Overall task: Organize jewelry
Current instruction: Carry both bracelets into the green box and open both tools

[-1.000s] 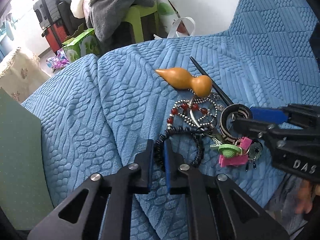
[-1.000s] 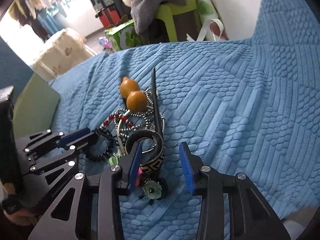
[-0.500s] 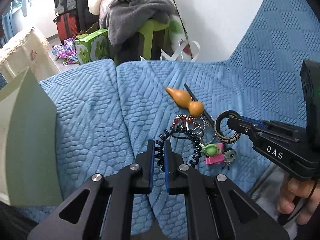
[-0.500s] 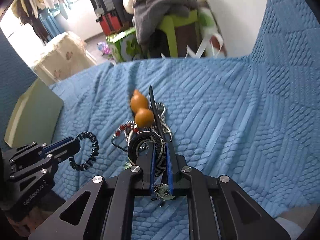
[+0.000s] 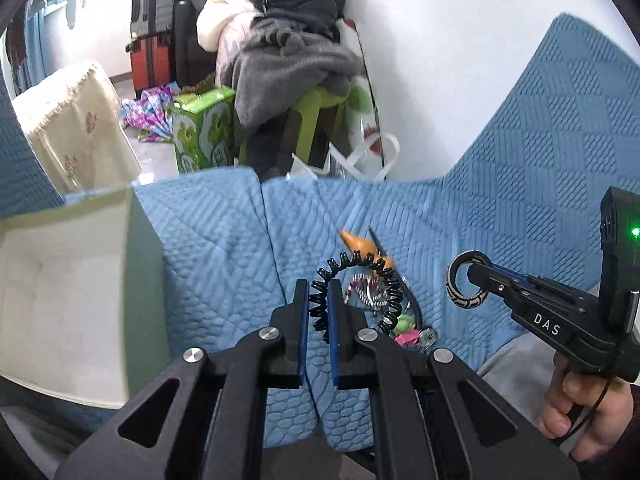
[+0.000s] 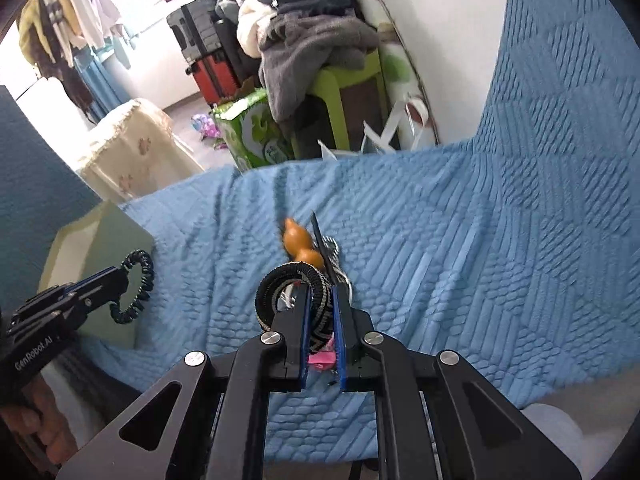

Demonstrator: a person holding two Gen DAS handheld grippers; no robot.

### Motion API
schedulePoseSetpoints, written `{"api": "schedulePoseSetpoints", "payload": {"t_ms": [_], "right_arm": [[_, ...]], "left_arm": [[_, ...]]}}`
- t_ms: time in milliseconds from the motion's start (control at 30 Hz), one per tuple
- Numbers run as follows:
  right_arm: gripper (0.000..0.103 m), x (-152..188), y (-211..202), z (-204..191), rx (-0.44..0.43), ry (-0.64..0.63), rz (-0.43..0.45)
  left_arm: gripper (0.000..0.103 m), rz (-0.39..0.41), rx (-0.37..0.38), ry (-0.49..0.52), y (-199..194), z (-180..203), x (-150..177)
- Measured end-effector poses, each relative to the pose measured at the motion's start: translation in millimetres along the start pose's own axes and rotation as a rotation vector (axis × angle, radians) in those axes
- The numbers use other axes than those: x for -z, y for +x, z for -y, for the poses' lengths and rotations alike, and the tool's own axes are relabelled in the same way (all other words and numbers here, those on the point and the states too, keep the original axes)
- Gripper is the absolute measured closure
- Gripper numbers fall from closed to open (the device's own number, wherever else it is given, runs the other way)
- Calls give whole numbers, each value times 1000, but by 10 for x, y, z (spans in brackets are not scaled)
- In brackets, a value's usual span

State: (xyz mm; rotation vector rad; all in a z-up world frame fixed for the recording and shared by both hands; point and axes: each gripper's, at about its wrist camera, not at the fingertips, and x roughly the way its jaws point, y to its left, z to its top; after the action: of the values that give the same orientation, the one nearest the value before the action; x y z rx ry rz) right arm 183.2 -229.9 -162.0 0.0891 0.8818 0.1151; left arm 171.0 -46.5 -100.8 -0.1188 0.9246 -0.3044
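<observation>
My left gripper (image 5: 319,312) is shut on a black spiral coil bracelet (image 5: 384,276) and holds it lifted above the blue sofa cover; it also shows in the right wrist view (image 6: 136,288). My right gripper (image 6: 321,312) is shut on a black-and-white woven bangle (image 6: 280,284), also lifted; the bangle shows in the left wrist view (image 5: 454,284). Left on the cover are an orange gourd pendant (image 6: 298,240), a black hair stick (image 6: 320,236), a beaded chain (image 5: 366,292) and pink and green clips (image 5: 408,330).
An open pale green box (image 5: 60,280) with a cream inside stands at the left on the sofa; its side shows in the right wrist view (image 6: 100,248). Beyond the sofa edge are a green stool with clothes (image 5: 288,80), a green carton (image 5: 204,128) and suitcases.
Both grippers have risen and pulled back from the jewelry pile, each carrying its piece. The right gripper closed on the bangle within the last second. The green box came further into view.
</observation>
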Motion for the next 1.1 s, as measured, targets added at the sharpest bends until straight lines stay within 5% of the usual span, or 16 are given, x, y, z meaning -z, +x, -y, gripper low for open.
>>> {"api": "schedulePoseSetpoints", "payload": {"t_ms": [567, 867, 1100], "right_arm": [[94, -655, -992, -1121, -107, -95, 184], [94, -574, -715, -1854, -163, -178, 156], [94, -334, -229, -2323, -207, -240, 54]], "left_arm": [[94, 198, -39, -9, -1236, -526, -483], [94, 206, -107, -74, -1451, -1117, -350], [94, 146, -142, -151, -1226, -1646, -99]]}}
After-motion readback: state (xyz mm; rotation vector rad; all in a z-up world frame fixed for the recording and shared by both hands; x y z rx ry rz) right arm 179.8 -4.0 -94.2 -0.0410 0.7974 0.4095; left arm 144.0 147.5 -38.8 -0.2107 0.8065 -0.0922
